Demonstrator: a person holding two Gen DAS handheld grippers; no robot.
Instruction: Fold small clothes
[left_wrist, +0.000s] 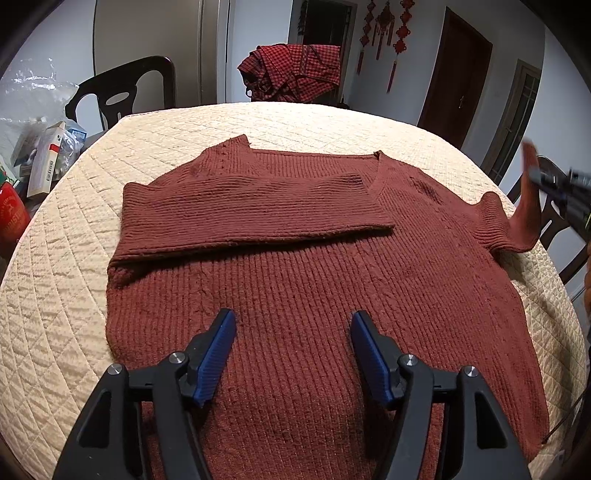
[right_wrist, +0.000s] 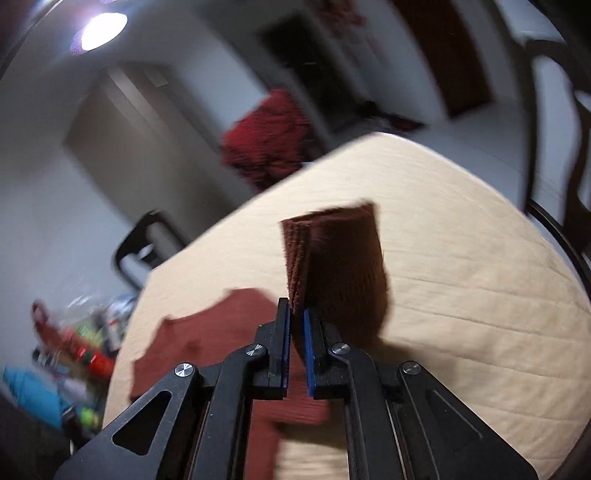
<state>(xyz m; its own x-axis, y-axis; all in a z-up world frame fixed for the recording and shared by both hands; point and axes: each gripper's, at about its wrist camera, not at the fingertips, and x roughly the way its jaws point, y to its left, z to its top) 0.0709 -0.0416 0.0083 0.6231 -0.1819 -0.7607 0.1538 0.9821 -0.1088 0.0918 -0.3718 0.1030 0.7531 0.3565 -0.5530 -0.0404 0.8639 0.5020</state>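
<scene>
A rust-brown ribbed sweater (left_wrist: 314, 280) lies flat on the cream quilted table (left_wrist: 295, 118). Its left sleeve (left_wrist: 251, 210) is folded across the chest. My left gripper (left_wrist: 293, 325) is open and empty, hovering over the sweater's lower body. My right gripper (right_wrist: 297, 314) is shut on the cuff of the right sleeve (right_wrist: 340, 266) and holds it lifted above the table; it also shows at the right edge of the left wrist view (left_wrist: 535, 173), with the raised sleeve (left_wrist: 526, 214) hanging from it. The right wrist view is motion-blurred.
Dark chairs stand at the far left (left_wrist: 122, 92) and right (left_wrist: 554, 225) of the table. A red checked cloth (left_wrist: 295, 74) is draped over a chair at the far side. Boxes and plastic bags (left_wrist: 40, 155) clutter the left.
</scene>
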